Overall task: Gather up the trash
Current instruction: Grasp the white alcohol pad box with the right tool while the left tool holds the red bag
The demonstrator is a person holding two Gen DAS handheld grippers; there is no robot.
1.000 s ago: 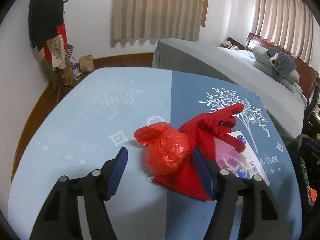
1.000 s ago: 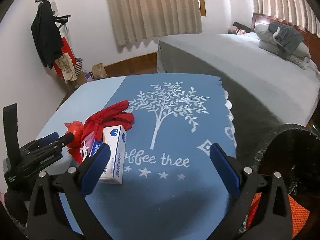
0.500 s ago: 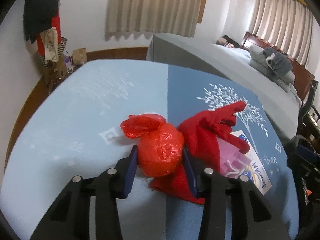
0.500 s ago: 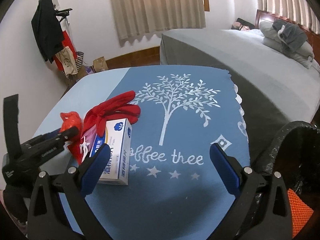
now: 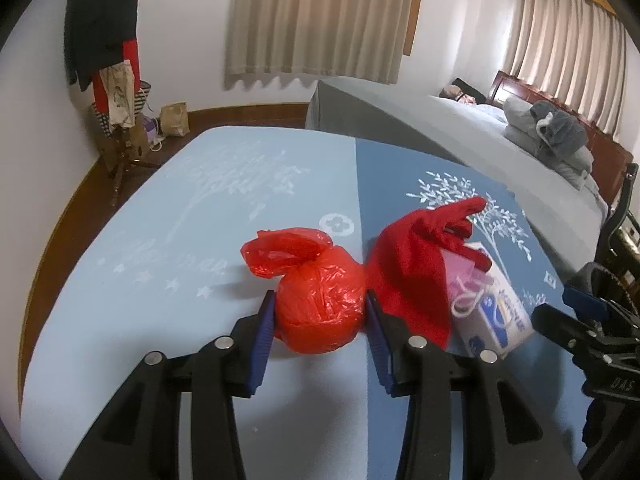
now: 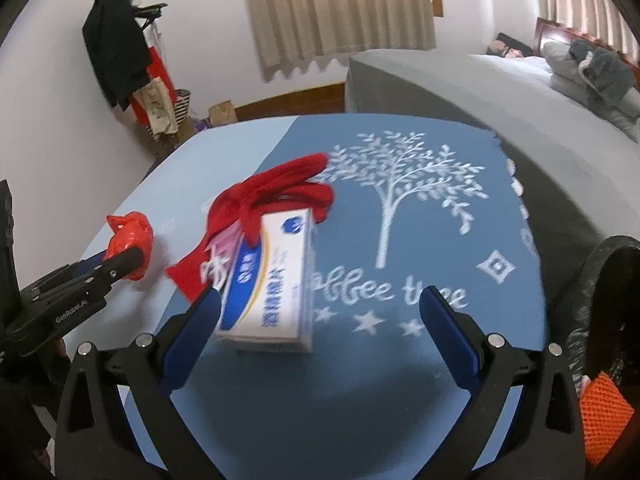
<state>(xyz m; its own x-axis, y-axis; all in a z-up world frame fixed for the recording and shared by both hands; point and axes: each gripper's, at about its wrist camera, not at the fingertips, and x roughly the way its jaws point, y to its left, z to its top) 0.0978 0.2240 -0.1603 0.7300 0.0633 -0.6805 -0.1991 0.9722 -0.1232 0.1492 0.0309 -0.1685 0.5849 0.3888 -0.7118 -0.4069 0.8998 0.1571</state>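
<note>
- The left gripper [image 5: 320,312] has its blue pads pressed on either side of a knotted red plastic trash bag [image 5: 318,306], clamped on its rounded body.
- The bag's tied, crumpled top points up and to the left; its underside seems to rest on the pale blue half of the two-tone blue tablecloth [image 5: 200,240], though the contact is hard to make out.
- Just to the right of the bag lies a red fabric glove [image 5: 416,256], its fingers stretching toward the white tree print.
- The glove partly drapes over a pink packet [image 5: 460,276] and a white cardboard box with blue print [image 5: 496,316].
- The right gripper [image 6: 320,308] stands with its blue pads wide apart and nothing pinched between them.
- In the right wrist view the white box lies between those pads, close against the left one; the frame is blurred there, so contact is uncertain.
- A black bin with a dark liner [image 6: 600,292] shows at the right edge, beside the table.
- A grey-covered bed [image 5: 460,136] stands beyond the table, beige curtains [image 5: 320,20] behind it.
</note>
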